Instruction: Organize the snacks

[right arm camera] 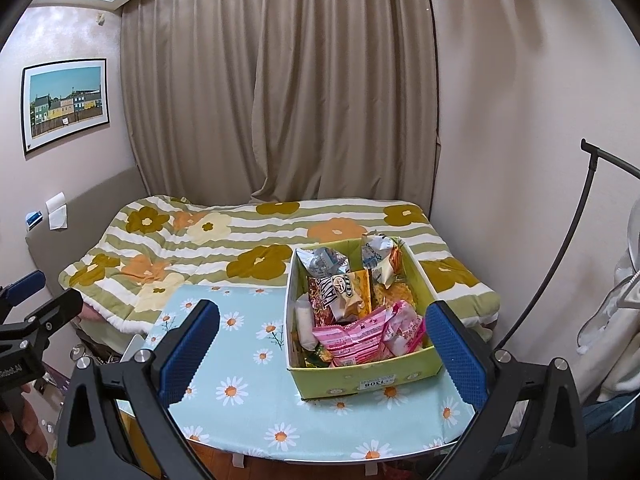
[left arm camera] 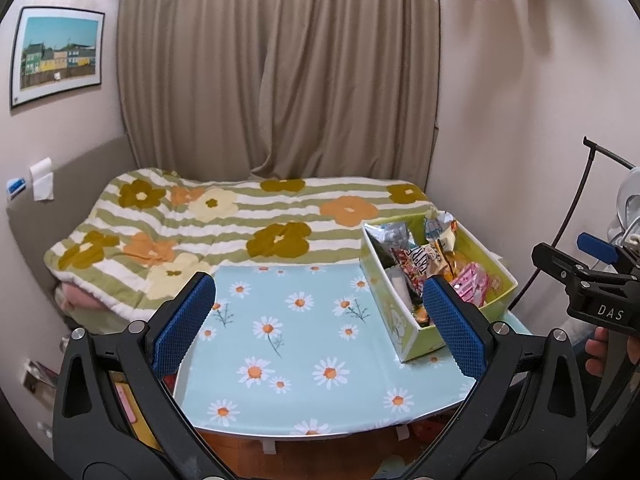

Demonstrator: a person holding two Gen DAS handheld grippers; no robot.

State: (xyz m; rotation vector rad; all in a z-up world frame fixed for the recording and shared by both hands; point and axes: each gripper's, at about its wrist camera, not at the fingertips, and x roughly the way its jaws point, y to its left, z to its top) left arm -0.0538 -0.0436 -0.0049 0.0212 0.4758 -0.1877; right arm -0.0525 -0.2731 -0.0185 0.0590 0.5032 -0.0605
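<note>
A green cardboard box (right arm camera: 360,380) full of snack packets stands on the right part of a daisy-print table (right arm camera: 240,392). Pink packets (right arm camera: 360,340) lie at its front, a brown-and-white packet (right arm camera: 340,288) in the middle, silver-blue ones (right arm camera: 324,262) at the back. My right gripper (right arm camera: 324,344) is open, held above the table in front of the box, nothing between its fingers. In the left wrist view the box (left arm camera: 404,332) sits to the right, and my left gripper (left arm camera: 320,320) is open over the table (left arm camera: 288,360). The right gripper's body (left arm camera: 592,292) shows at the right edge.
A bed with a flower-print blanket (right arm camera: 260,240) lies just behind the table, beige curtains (right arm camera: 280,100) beyond. Walls close both sides; a black curved stand (right arm camera: 560,260) and hanging clothes are on the right. A hand (left arm camera: 600,352) holds the right gripper's handle.
</note>
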